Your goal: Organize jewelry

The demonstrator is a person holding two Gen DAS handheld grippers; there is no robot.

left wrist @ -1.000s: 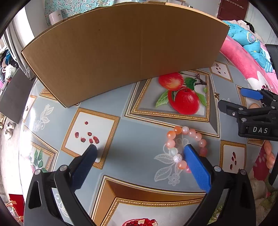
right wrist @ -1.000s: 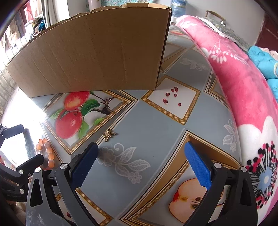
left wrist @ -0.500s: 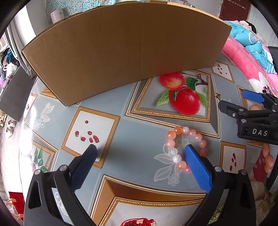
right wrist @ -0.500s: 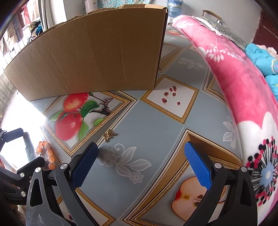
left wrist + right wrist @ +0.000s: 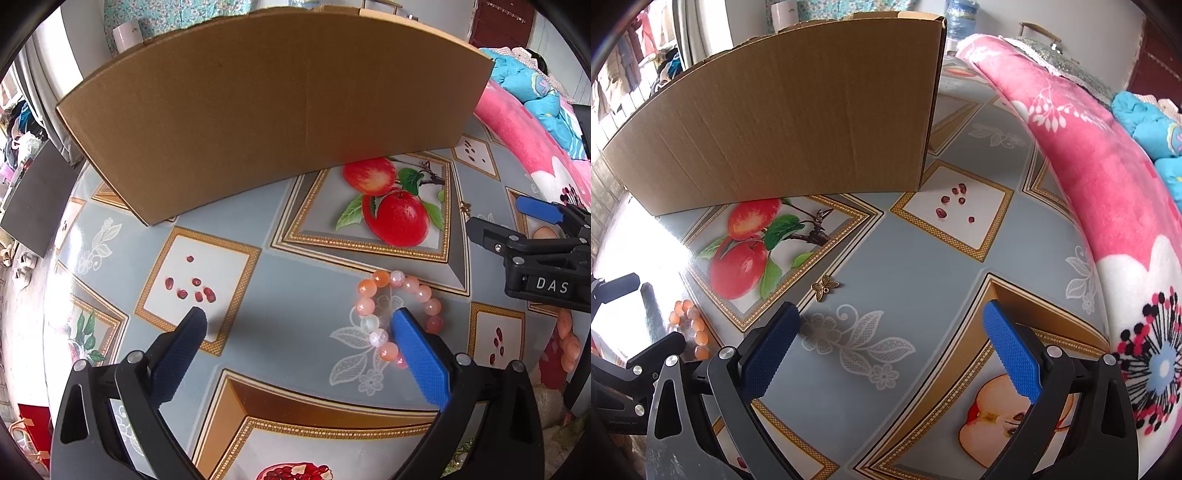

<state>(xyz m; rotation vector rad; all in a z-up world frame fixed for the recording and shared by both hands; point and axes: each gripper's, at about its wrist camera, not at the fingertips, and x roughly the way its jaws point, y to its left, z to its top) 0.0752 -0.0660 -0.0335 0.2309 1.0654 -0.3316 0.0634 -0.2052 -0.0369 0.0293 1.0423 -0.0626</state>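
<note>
A table (image 5: 295,332) with a printed fruit-pattern cover is filling both views. One cardboard box (image 5: 277,110) is standing upright on it at the far side, its plain brown wall facing the cameras. A pink floral blanket (image 5: 1089,166) is lying along the right edge of the table.

The left gripper (image 5: 295,321) is hovering low over the table with its two blue-padded fingers spread wide and nothing between them. The right gripper (image 5: 892,321) is likewise standing fully apart and is holding nothing; it is also showing at the right edge of the left wrist view.

One bead bracelet (image 5: 399,291) is lying flat on the grey part of the cover, in front of the printed apples. It is forming a closed ring of round beads in orange, pale pink and milky white; about eleven beads are showing, and the rest is hidden. The right finger (image 5: 421,362) of the left gripper is sitting inside or over the ring, covering its near side; contact cannot be confirmed. In the right wrist view the bracelet is appearing at the far left, partly washed out by glare.

One small bronze butterfly charm (image 5: 824,287) is lying flat on the cover, well apart from the bracelet, just beyond the left finger (image 5: 772,350) of the right gripper and not touching it.
</note>
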